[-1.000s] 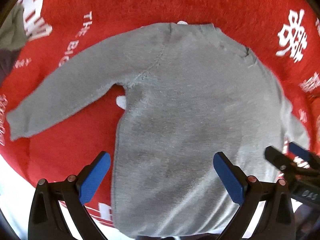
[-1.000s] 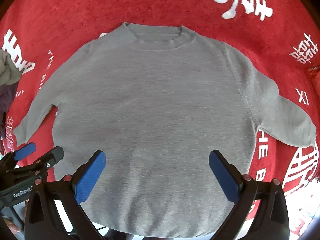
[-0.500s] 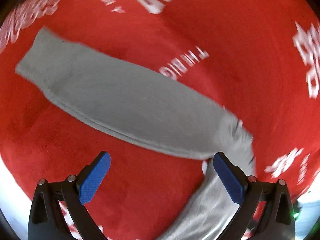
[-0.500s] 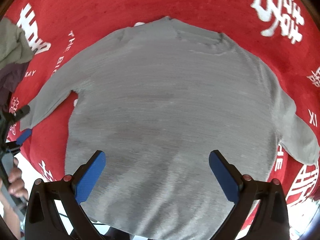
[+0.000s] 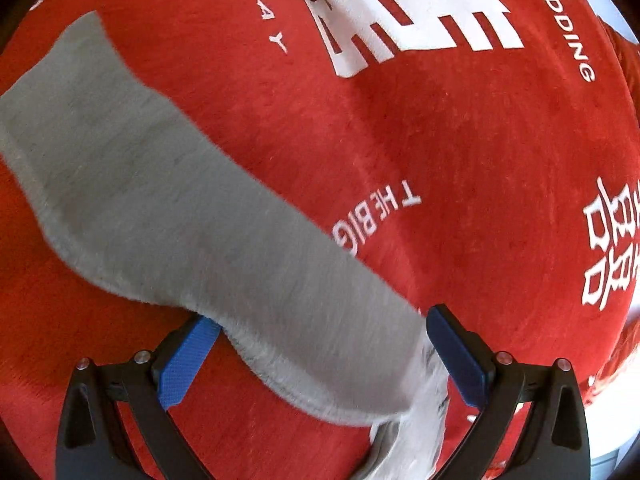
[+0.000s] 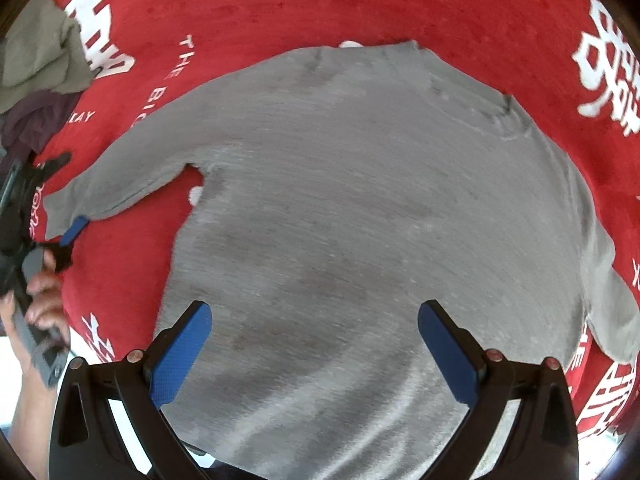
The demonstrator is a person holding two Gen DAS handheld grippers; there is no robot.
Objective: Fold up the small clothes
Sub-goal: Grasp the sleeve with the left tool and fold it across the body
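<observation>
Surface: a counter covered by a red plush cloth [image 6: 280, 8] printed with white double-happiness characters and the words "THE BIG DAY" and "WEDDING"; a pale strip of the counter's near edge shows beneath the cloth. Item: one grey long-sleeved knit sweater [image 6: 360, 220], small, lying flat and spread face-up across the middle of the cloth, neckline toward the far edge, hem toward the near edge, both sleeves out to the sides. Secondary items: an olive-grey garment [image 6: 40, 56] heaped over a dark purple one [image 6: 36, 120], bunched toward the far left corner, well apart from the sweater body. Left hand-held gripper [image 5: 320, 356]: jaws wide, set at the left sleeve [image 5: 180, 208] with the lower blue pad tucked under the sleeve's near edge; in the right wrist view that pad sits just by the cuff, and the person's hand [image 6: 42, 300] holds the handle. No closure on the fabric is visible. Right hand-held gripper [image 6: 314, 348]: jaws wide, holding nothing, poised above the lower body of the sweater near the hem. Step in hand, as judged: the first fold, taking up the left sleeve; nothing is folded yet. Next move calls for: closing the left jaws on the sleeve's edge, catching both layers, then carrying it across the chest while the body stays flat and unshifted.
</observation>
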